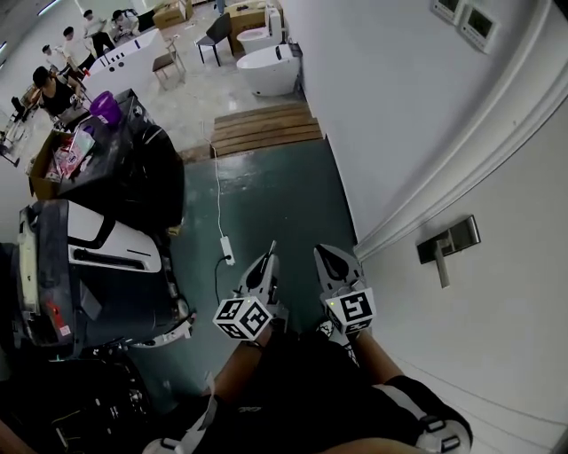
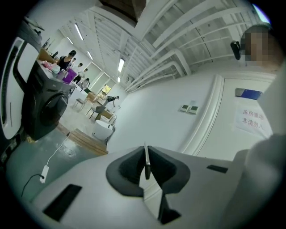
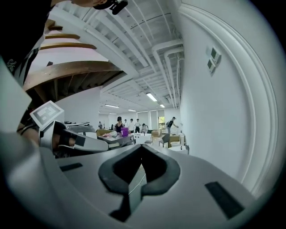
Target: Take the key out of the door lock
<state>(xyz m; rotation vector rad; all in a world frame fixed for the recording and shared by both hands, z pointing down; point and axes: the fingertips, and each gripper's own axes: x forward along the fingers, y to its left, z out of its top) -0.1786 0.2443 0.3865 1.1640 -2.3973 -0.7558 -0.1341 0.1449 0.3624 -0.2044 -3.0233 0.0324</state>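
Note:
A thin silver key (image 2: 146,162) stands edge-on between the dark pads of my left gripper (image 2: 146,154), which is shut on it. From the head view the key's tip (image 1: 272,251) pokes out of that left gripper (image 1: 264,270), held out level over the green floor. Beside it my right gripper (image 1: 337,264) is shut with nothing in it, its pads meeting at the tips (image 3: 142,147). The metal door handle (image 1: 448,241) with its lock plate sits on the white door (image 1: 506,301) to the right, well apart from both grippers.
Black machines (image 1: 106,257) crowd the left. A white power strip (image 1: 227,249) with its cable lies on the green floor (image 1: 266,204), a wooden pallet (image 1: 266,127) beyond it. Wall panels (image 1: 466,18) hang beside the door frame. People stand far back (image 1: 53,89).

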